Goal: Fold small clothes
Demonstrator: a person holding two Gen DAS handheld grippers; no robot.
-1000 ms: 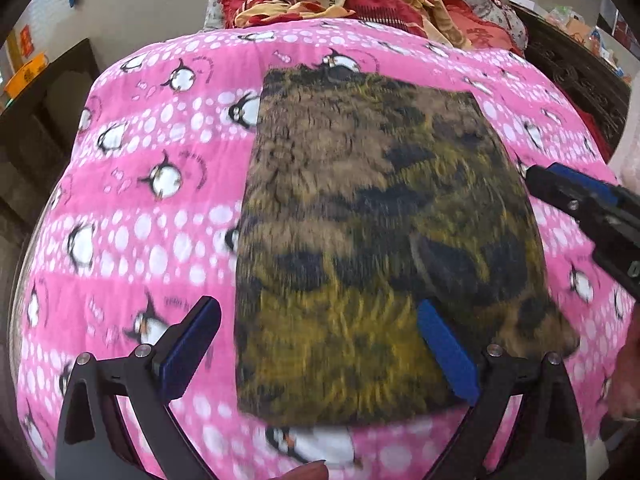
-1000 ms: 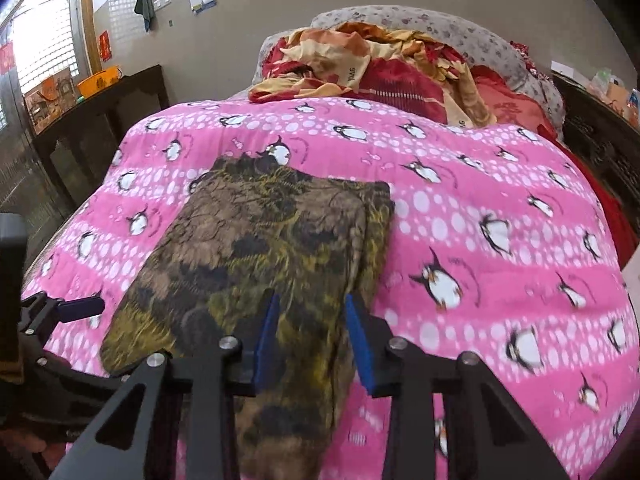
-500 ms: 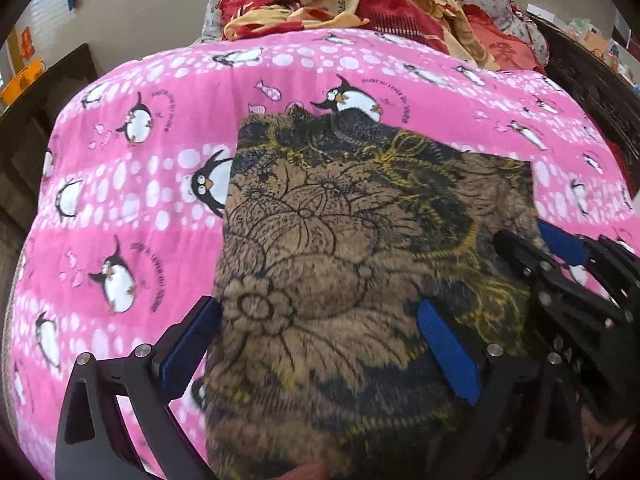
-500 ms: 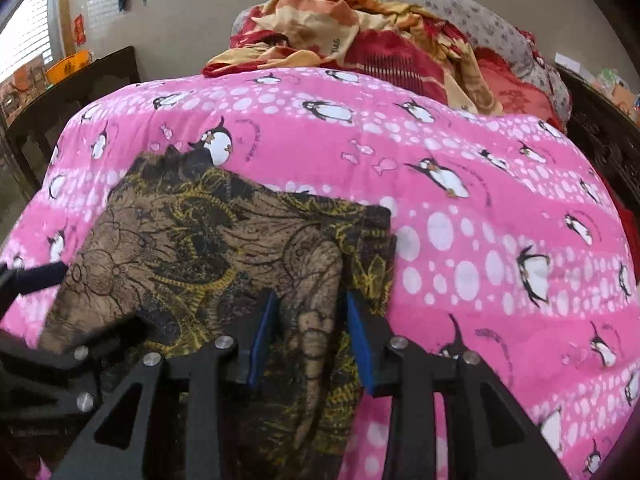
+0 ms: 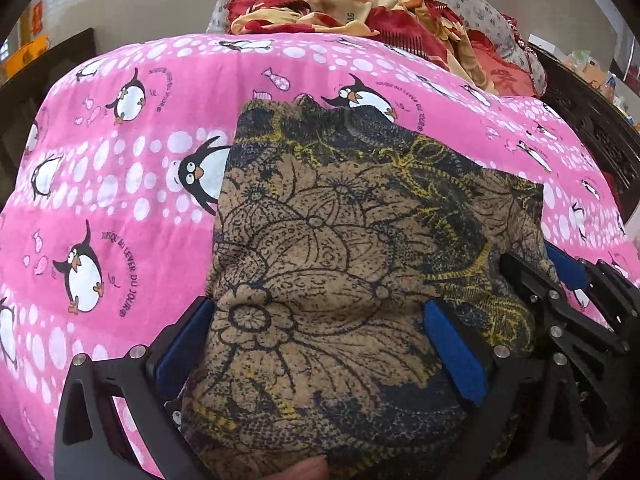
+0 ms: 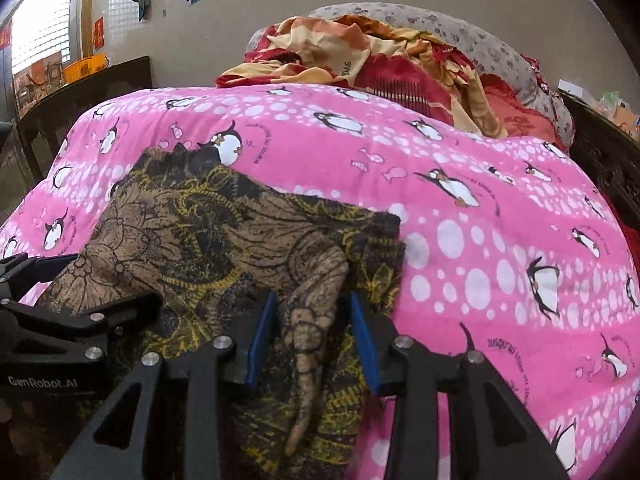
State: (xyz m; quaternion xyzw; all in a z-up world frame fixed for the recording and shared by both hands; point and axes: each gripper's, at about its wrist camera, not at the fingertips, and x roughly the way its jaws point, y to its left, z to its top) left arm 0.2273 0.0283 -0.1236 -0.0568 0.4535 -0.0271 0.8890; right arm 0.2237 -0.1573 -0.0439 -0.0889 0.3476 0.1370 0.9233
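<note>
A folded brown, black and yellow floral garment (image 5: 340,248) lies on the pink penguin bedspread (image 5: 120,184). My left gripper (image 5: 316,344) is wide open, its blue pads on either side of the garment's near end, which bulges up between them. My right gripper (image 6: 312,340) is partly closed, with a raised fold of the garment (image 6: 224,240) between its blue pads. The right gripper shows at the right edge of the left wrist view (image 5: 568,304); the left gripper shows at the left edge of the right wrist view (image 6: 60,320).
A heap of red and yellow bedding (image 6: 360,60) and a grey floral pillow (image 6: 500,52) lie at the head of the bed. Dark wooden furniture (image 6: 84,96) stands on the left, and a dark carved bed frame (image 5: 592,128) on the right.
Both grippers have moved forward and down onto the garment's near end. The cloth now bulges up between the left pads and a fold sits between the right pads.
</note>
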